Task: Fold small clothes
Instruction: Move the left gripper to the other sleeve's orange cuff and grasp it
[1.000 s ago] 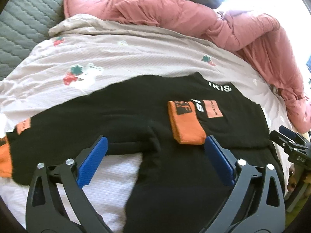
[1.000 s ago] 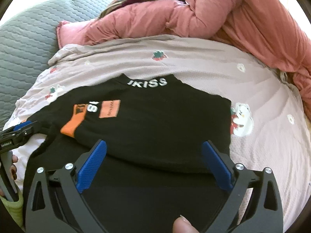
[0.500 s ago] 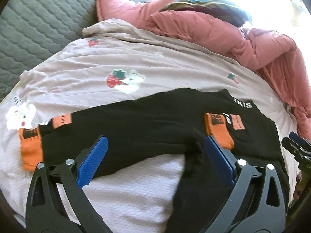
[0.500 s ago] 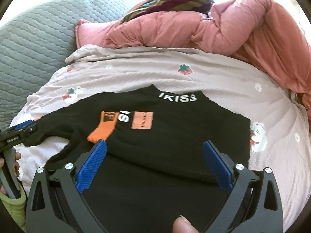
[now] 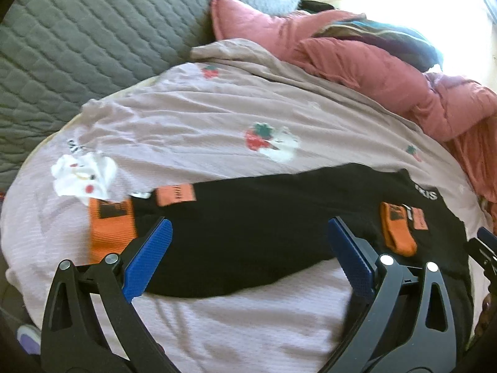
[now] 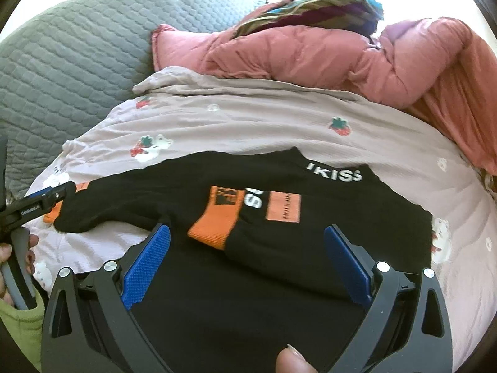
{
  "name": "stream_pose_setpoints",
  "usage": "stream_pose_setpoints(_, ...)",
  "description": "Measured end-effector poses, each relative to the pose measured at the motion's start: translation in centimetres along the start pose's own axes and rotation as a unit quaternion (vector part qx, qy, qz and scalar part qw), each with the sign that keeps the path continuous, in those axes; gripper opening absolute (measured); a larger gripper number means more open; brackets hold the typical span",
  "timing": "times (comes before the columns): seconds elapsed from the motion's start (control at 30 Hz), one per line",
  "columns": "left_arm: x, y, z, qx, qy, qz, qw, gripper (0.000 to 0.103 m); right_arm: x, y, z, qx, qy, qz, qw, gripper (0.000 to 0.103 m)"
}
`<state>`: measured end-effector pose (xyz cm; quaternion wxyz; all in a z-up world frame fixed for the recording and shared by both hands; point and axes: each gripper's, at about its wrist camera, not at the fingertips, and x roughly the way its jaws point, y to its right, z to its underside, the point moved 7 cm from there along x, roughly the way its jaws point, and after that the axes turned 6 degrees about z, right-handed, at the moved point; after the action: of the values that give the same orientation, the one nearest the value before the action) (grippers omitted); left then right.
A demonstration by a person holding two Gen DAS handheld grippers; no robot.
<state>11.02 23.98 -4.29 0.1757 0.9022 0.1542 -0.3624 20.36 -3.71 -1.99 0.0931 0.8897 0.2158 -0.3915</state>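
Here the black sweatshirt lies flat on the strawberry-print bedsheet, one orange-cuffed sleeve folded across its chest; left gripper & right gripper fingers spread, holding nothing

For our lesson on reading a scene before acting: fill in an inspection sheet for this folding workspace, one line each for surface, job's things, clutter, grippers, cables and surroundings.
Surface: bed sheet, pale pink with strawberry and bear prints, wrinkled.
Job's things: black top lying on the sheet, white lettering at the collar; one sleeve folded across the chest, its orange cuff on the body; the other sleeve stretched out sideways, orange cuff at its end.
Clutter: pink duvet bunched at the far side, striped cloth on top.
Grippers: left gripper open above the outstretched sleeve; right gripper open above the body; neither holds cloth.
Cables: nothing seen.
Surroundings: grey quilted cover; bright window light behind.
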Motion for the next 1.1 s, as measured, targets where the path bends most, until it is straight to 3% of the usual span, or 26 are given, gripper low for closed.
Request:
stream_pose_setpoints(0.57, -0.6, -7.1, -0.4, -0.053, 0.011, -0.053, 0.9972, 0.093, 1.1, -7.7, -1.2, -0.058, -0.001, -0.043, 0.997, 0.098)
stream_pose_setpoints(0.93, 1.2, -10.5, 1.0, -0.089, -0.015, -0.051, 0.9946, 0.093, 1.9, -10.7, -1.4, -0.08, -0.006, -0.058, 0.995, 0.099)
stream_pose_setpoints(0.97, 1.4, -10.6, 1.2, -0.091, -0.019, -0.05, 0.9944, 0.092, 2.0, -10.9, -1.4, -0.082, -0.007, -0.058, 0.995, 0.099)
stream_pose_setpoints(1.1, 2.1, -10.7, 1.6, -0.092, -0.027, -0.046, 0.9943, 0.073, 2.4, -10.7, -1.1, -0.079, -0.011, -0.055, 0.995, 0.098)
